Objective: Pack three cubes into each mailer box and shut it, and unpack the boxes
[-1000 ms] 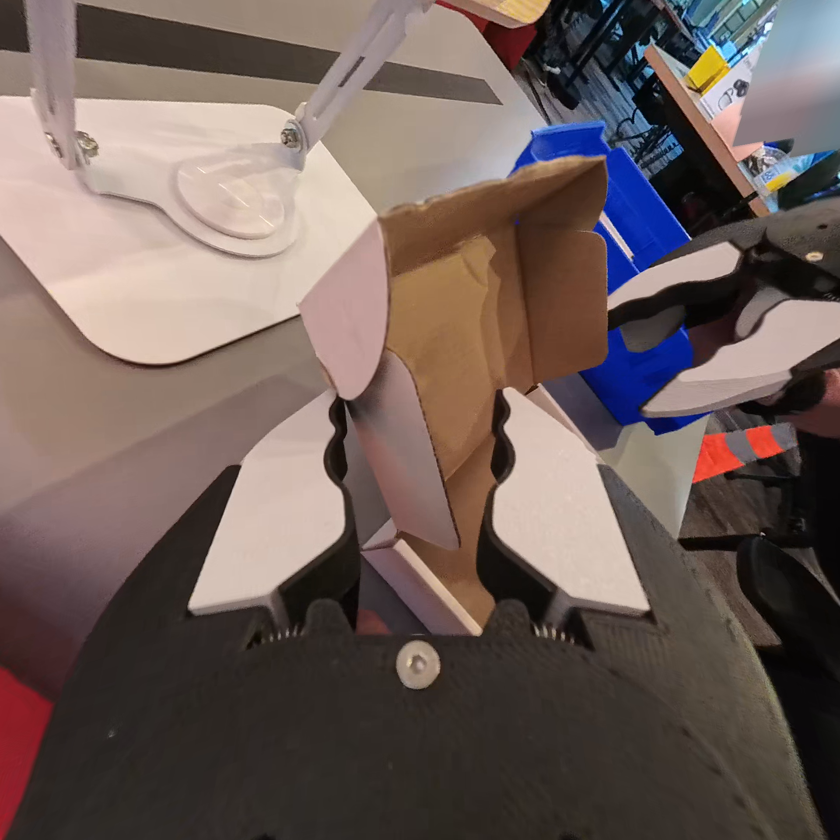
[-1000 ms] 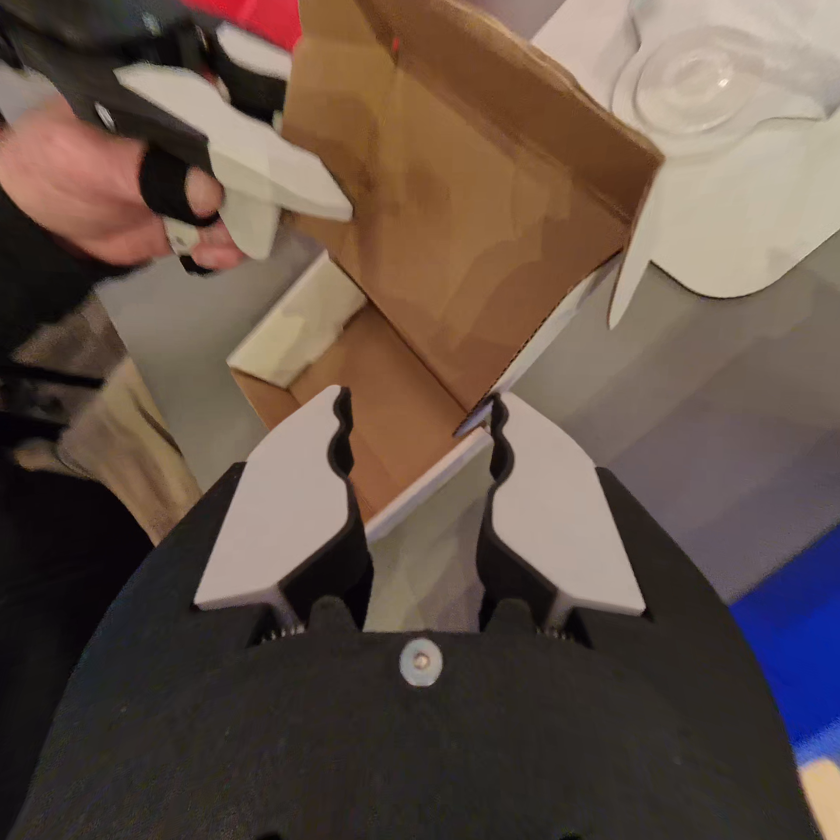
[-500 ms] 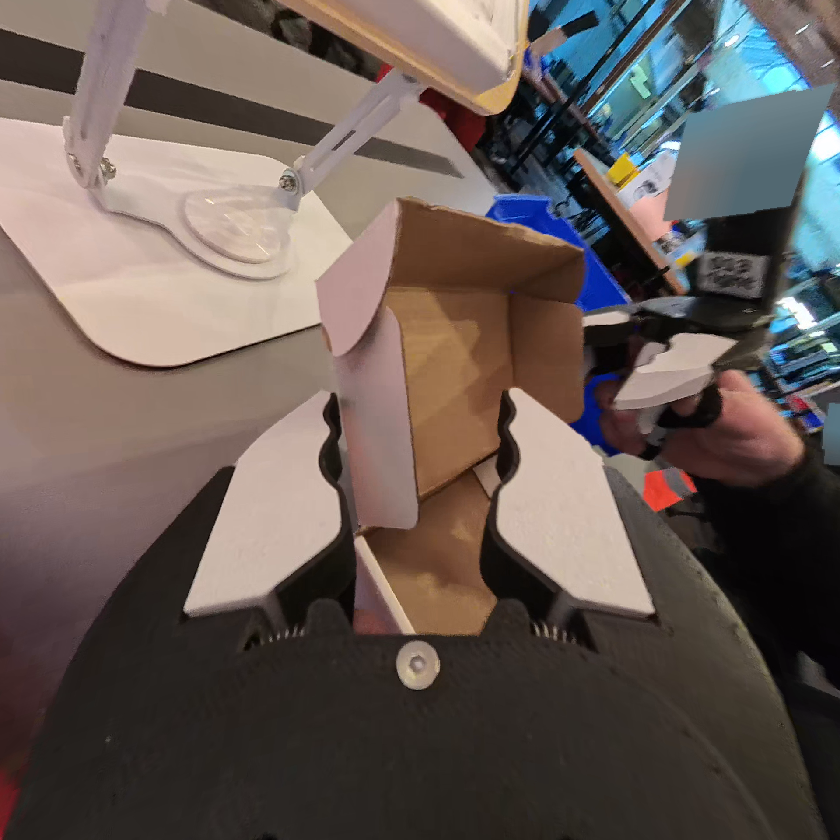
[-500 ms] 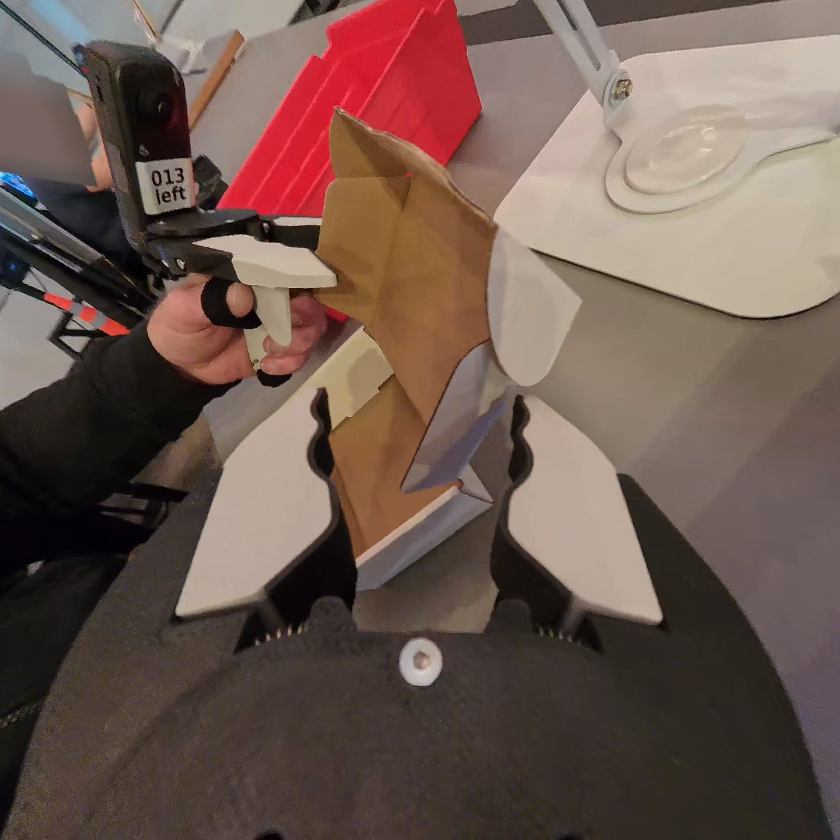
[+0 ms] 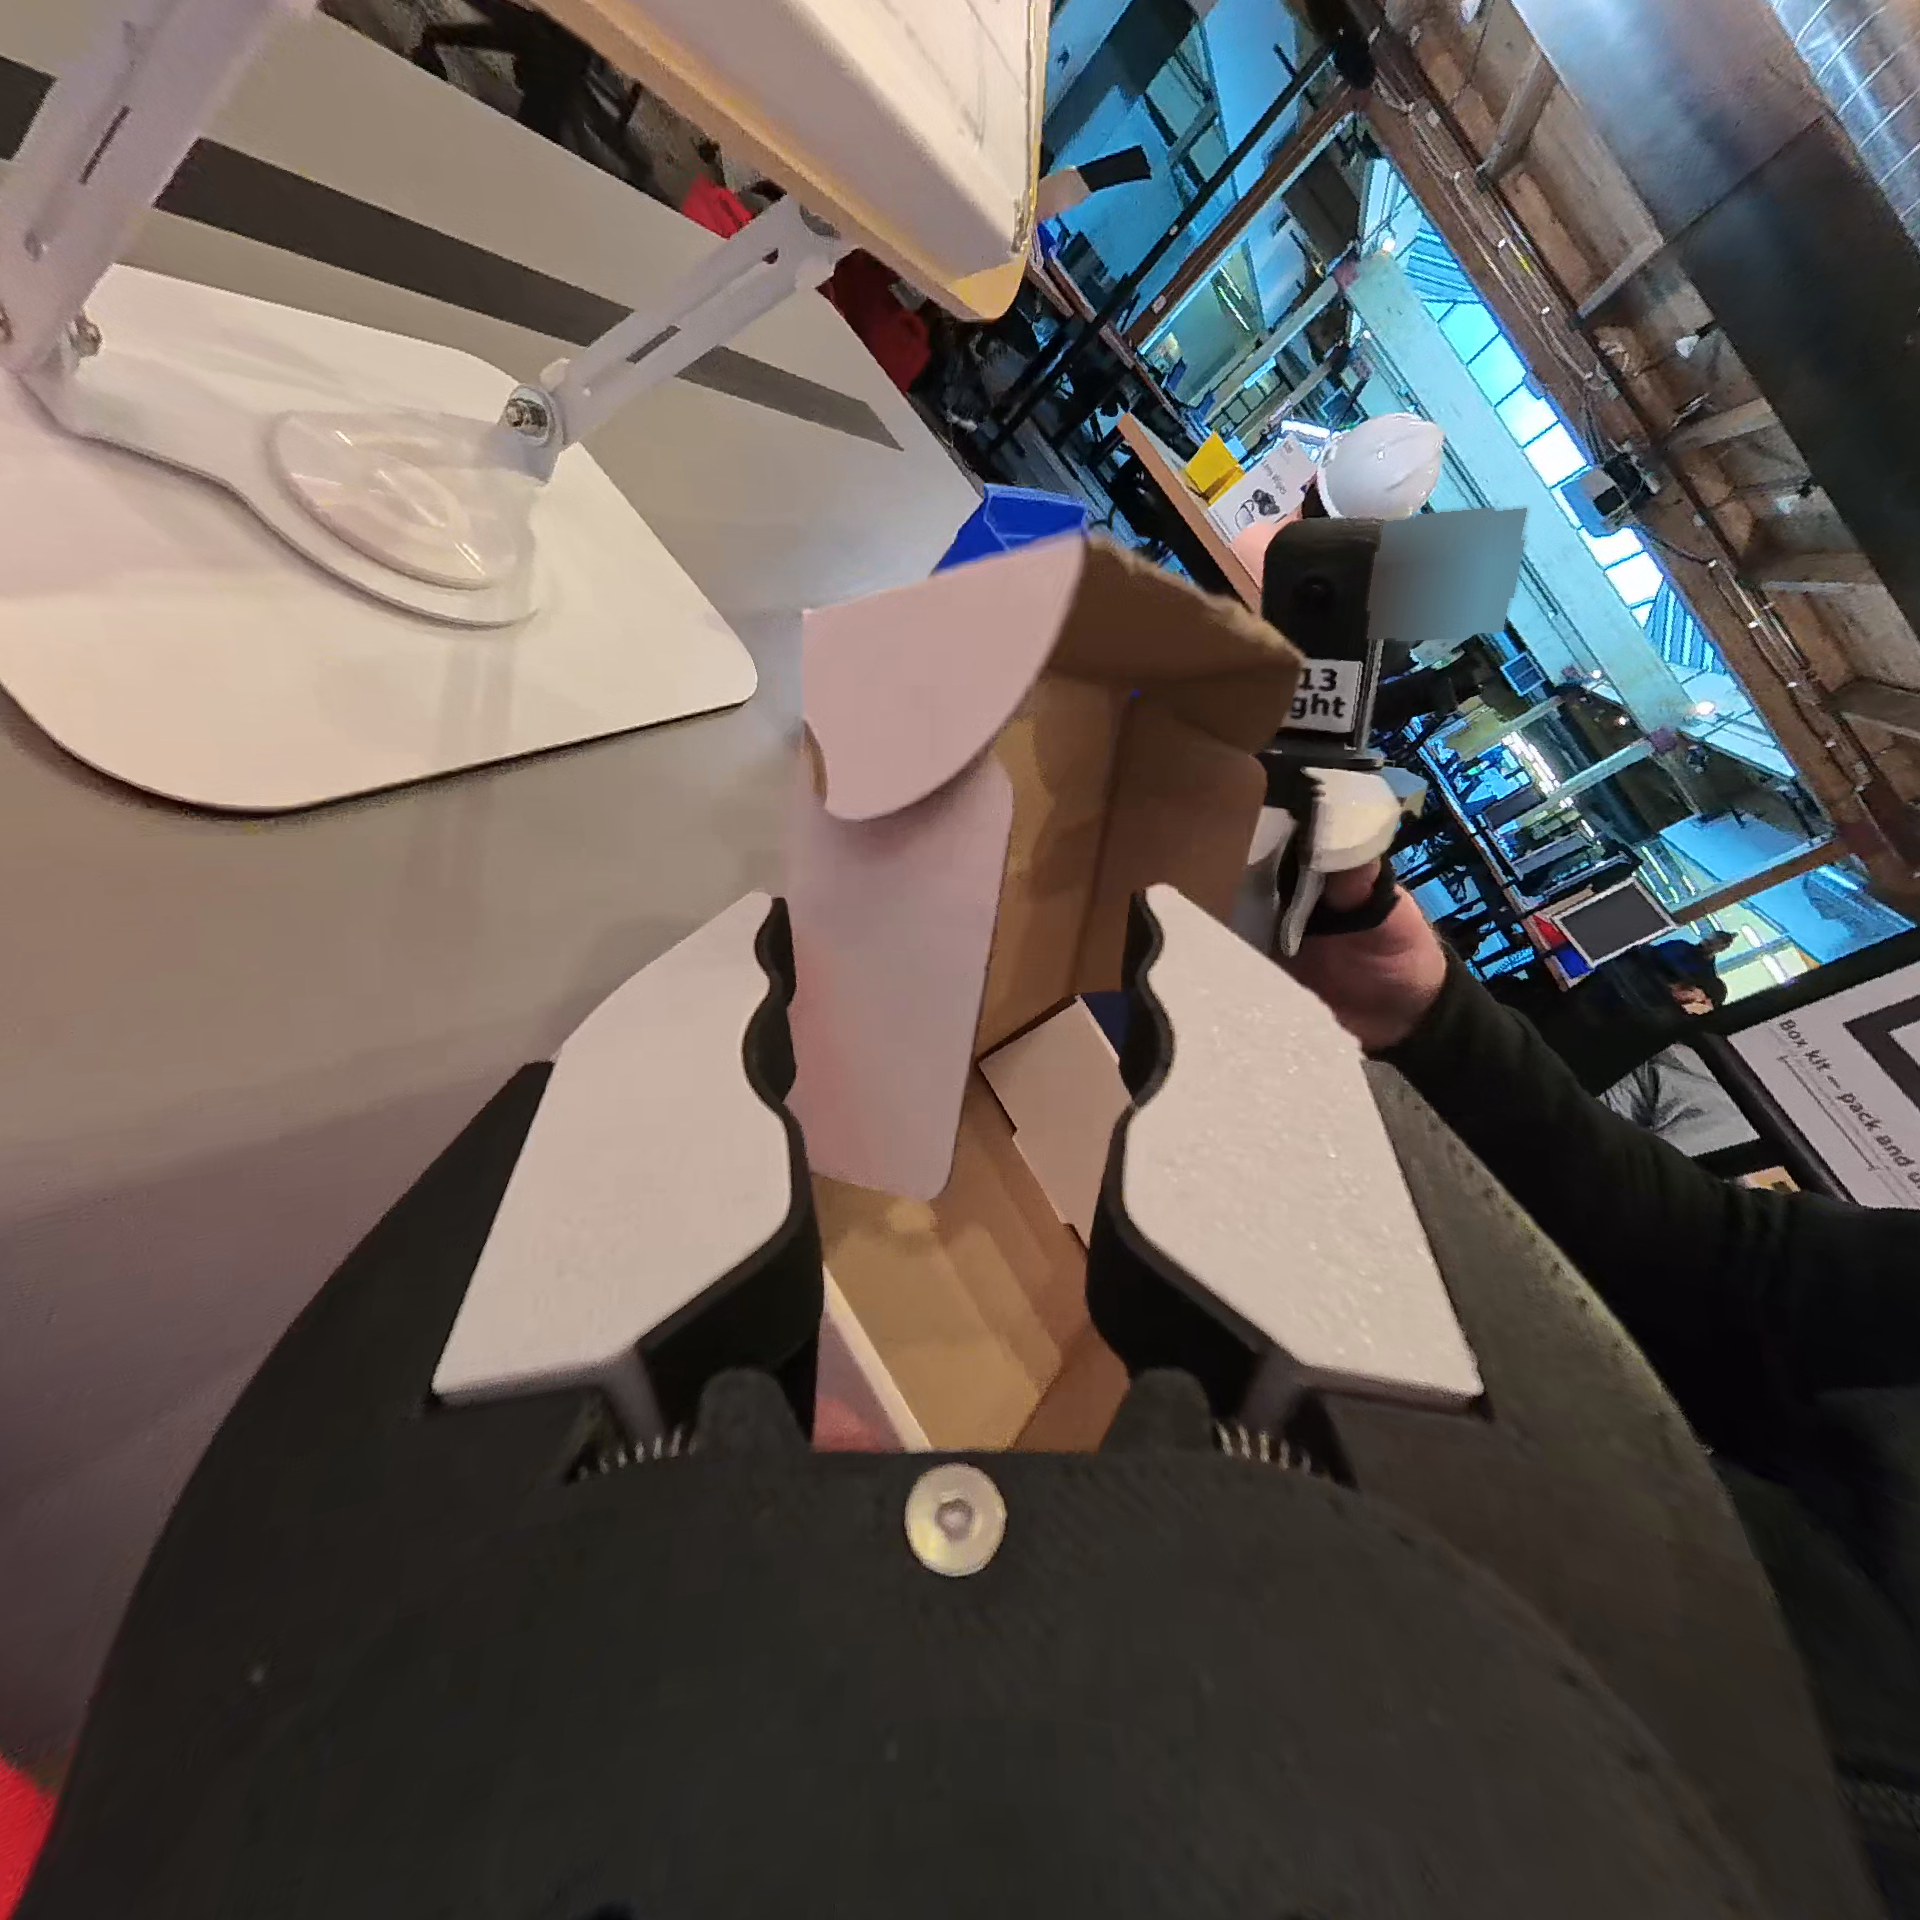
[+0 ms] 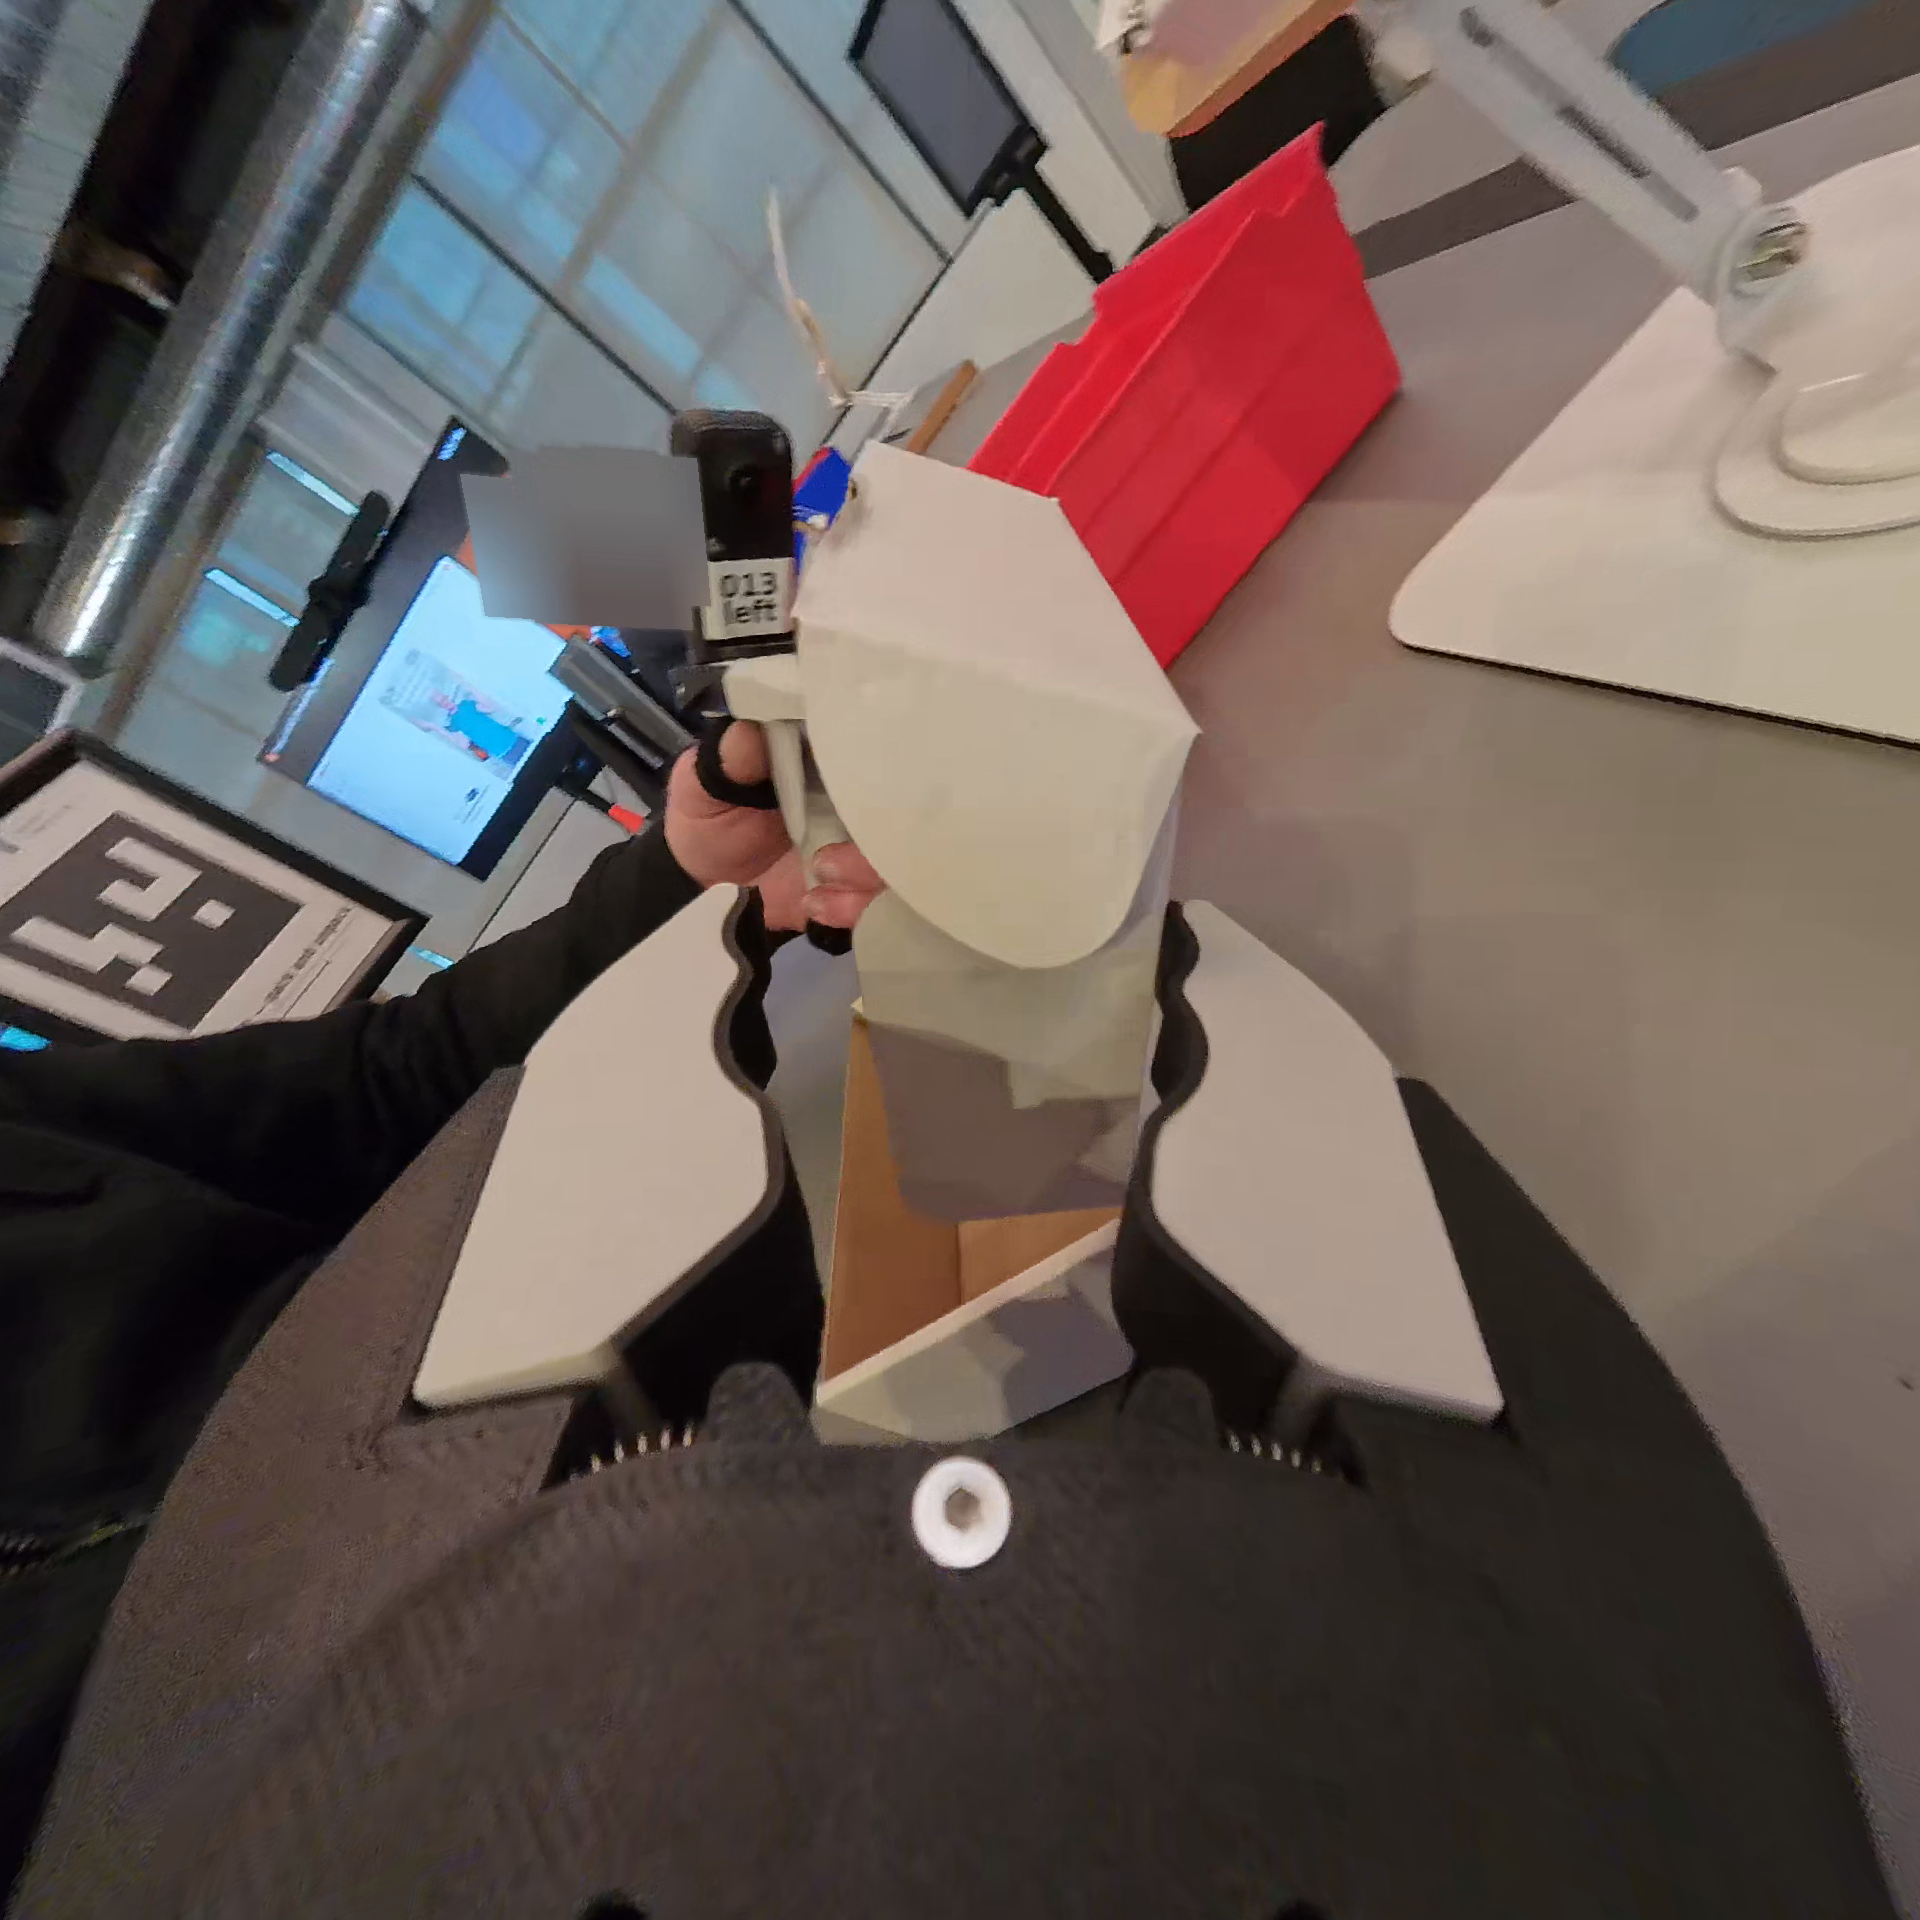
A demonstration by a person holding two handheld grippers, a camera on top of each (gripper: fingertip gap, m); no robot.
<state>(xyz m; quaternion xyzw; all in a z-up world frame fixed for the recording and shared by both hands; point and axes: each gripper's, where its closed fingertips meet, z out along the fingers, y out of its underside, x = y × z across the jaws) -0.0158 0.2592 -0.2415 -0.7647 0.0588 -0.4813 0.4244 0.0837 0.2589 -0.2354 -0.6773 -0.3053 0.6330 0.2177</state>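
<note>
**Open mailer box between two grippers: holdings and hazards**

- Counter (image 5: 312, 987): grey, carrying everything below. A white stand base (image 5: 343, 665) sits at its far left in the left wrist view; we see a red bin (image 6: 1226, 436) on the far side in the right wrist view.
- Mailer box (image 5: 997, 1226): white outside, brown inside, near the counter's edge and flanked by both grippers. Its lid stands upright with a rounded side flap (image 5: 914, 707) hanging loose. We see no cubes inside the part that shows.
- Left gripper (image 5: 951, 1039): jaws spread, box wall and flap lying between them; whether they touch the card we cannot tell.
- Right gripper (image 6: 961, 1029): jaws spread likewise, straddling the opposite end of the box.

Risks, as we judge them:
- The loose flap may fold outside the tray rather than tuck in, since nothing pins it.
- Uneven pushing from the two sides could skew or crease the lid hinge.
- The light, seemingly empty box could slide toward the counter's edge if either gripper nudges it.
</note>
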